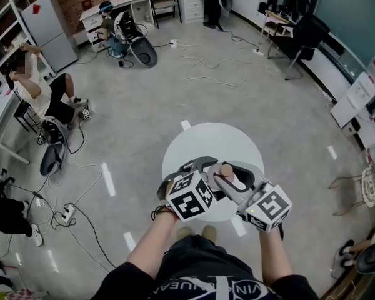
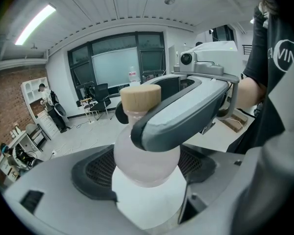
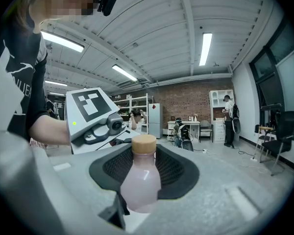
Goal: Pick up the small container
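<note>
Bottle (image 1: pixel 227 169), pinkish with wood-colour cap, upright in air over near part of round white table (image 1: pixel 194 139). Left gripper (image 1: pixel 206 167): jaws wide apart, pads pressing bottle's two sides. Right gripper (image 1: pixel 239 175): jaws also wide, clamped on same bottle.

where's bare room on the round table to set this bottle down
Bare: the far half of the round white table, from the bottle out to its rim. Crowded: the near half, where left tongs and right tongs grip the bottle. A power strip litters the floor at left.
</note>
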`<control>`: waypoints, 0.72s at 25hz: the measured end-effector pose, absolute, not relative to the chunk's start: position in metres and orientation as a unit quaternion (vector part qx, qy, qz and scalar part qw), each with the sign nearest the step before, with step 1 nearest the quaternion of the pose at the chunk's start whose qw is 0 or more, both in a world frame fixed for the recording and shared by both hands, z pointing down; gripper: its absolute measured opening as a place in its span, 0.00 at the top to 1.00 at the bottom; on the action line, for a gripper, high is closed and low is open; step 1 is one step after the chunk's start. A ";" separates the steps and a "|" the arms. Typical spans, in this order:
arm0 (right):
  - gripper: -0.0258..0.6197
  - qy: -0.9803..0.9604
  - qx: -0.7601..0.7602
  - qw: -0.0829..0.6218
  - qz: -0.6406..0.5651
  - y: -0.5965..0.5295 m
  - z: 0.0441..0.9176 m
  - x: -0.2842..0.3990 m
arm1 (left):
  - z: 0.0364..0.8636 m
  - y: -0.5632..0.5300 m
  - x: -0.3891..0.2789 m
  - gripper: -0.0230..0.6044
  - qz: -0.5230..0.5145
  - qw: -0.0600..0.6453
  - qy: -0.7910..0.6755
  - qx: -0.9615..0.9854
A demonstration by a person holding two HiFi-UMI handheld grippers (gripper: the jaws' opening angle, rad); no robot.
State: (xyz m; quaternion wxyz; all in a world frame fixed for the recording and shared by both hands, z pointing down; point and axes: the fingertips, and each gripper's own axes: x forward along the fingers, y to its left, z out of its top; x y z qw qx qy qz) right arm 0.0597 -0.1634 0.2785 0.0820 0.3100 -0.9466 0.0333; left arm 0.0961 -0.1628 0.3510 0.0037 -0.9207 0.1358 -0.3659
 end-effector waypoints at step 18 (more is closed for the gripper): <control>0.73 -0.949 0.308 0.070 0.006 -0.160 0.241 0.064 | 0.312 -0.163 0.100 0.39 -0.358 0.030 0.145 -0.922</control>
